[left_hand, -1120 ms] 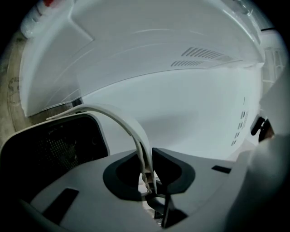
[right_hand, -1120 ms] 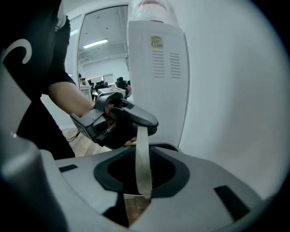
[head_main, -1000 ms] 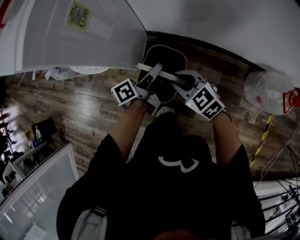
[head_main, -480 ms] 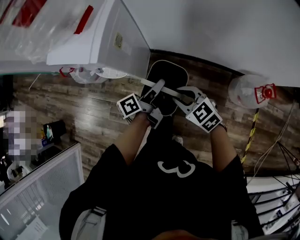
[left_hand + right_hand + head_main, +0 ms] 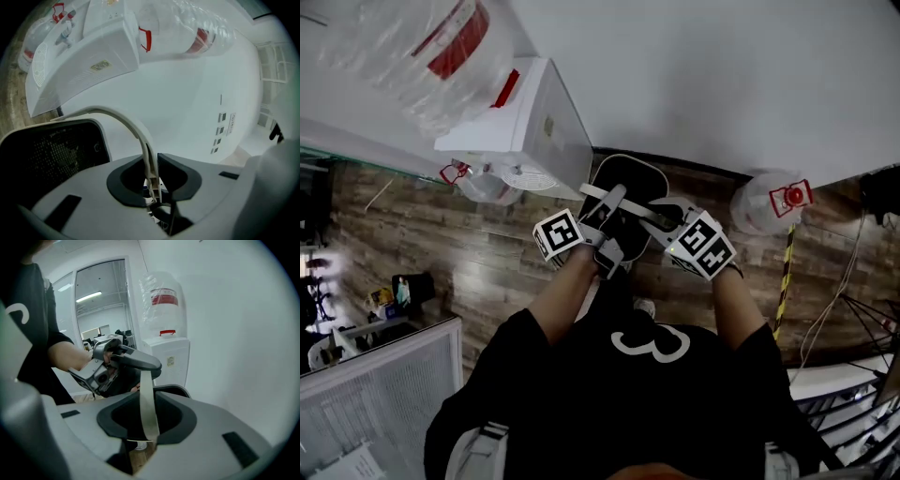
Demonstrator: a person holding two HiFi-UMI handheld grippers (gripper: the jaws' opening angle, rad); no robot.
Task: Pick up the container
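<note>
Now that the container (image 5: 628, 178) has come up off the wood floor (image 5: 487, 253), hanging by its handle (image 5: 117, 115) with the left gripper (image 5: 153, 178) and right gripper (image 5: 149, 430) both clamped on it, the pick-up looks basically done.

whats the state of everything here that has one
container: hanging from its handle
handle: raised, clamped in both hand-held grippers
left hand-held gripper: shut on handle
right hand-held gripper: shut on handle
water dispenser: upright, bottle seated on top
spare bottle: standing on the floor by the wall
</note>
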